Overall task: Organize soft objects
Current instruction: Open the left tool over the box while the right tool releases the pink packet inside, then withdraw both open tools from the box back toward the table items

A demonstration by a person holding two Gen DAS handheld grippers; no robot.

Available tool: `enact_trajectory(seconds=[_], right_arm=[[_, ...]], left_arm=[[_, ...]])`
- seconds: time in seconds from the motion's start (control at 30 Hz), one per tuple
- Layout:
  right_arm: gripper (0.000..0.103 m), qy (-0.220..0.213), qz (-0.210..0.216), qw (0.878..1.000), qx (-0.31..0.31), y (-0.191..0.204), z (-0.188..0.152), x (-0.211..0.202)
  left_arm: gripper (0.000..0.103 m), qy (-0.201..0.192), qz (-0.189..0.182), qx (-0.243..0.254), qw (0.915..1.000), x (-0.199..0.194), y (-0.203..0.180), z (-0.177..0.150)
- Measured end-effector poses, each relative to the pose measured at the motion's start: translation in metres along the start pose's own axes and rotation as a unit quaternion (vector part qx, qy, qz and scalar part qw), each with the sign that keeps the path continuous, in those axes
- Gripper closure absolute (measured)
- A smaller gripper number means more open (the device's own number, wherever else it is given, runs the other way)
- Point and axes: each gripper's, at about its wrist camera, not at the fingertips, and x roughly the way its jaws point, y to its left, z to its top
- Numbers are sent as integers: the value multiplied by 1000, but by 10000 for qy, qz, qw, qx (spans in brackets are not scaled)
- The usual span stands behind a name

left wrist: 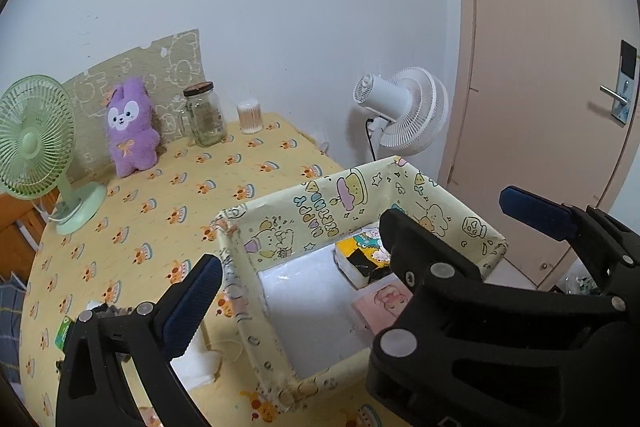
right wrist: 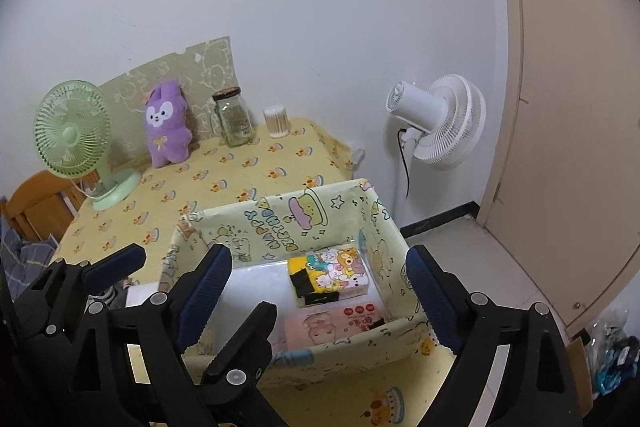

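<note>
A yellow-green cartoon-print box (left wrist: 344, 201) (right wrist: 280, 223) stands open on the table's near right. Inside lie a colourful tissue pack (right wrist: 330, 273) (left wrist: 362, 251) and a pink tissue pack (right wrist: 332, 323) (left wrist: 384, 301). A purple plush rabbit (left wrist: 130, 127) (right wrist: 166, 123) leans against the back panel at the far left. My left gripper (left wrist: 360, 251) is open and empty above the box; it also shows in the right wrist view (right wrist: 188, 275). My right gripper (right wrist: 320, 287) is open and empty over the box's near side. White soft items (left wrist: 196, 363) lie left of the box.
A green desk fan (left wrist: 34, 143) (right wrist: 76, 135) stands at the table's left. A glass jar (left wrist: 204, 115) (right wrist: 234, 117) and a cotton-swab tub (left wrist: 250, 117) (right wrist: 277, 121) stand at the back. A white floor fan (left wrist: 404, 107) (right wrist: 440, 121) and a door (left wrist: 540, 67) are on the right.
</note>
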Motion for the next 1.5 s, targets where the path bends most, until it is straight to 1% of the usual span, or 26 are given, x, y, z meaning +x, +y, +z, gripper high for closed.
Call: enact_trajectory(seconds=[0.3, 0.7, 0.93, 1.27, 1.5], right_arm=[[12, -165, 55, 9998, -94, 17, -1, -24], [10, -378, 169, 9987, -292, 51, -1, -57], [9, -503, 232, 9976, -410, 72, -1, -74], [8, -569, 381, 9962, -534, 94, -5, -88], [4, -620, 560, 9952, -513, 109, -12, -94]], left_arm=[[0, -150, 161, -97, 9997, -29, 14, -5], [0, -390, 373, -314, 9980, -70, 39, -12], [0, -542, 563, -379, 9962, -93, 53, -18], [0, -624, 763, -517, 9938, -112, 68, -29], [0, -674, 959, -547, 9916, -123, 79, -37]])
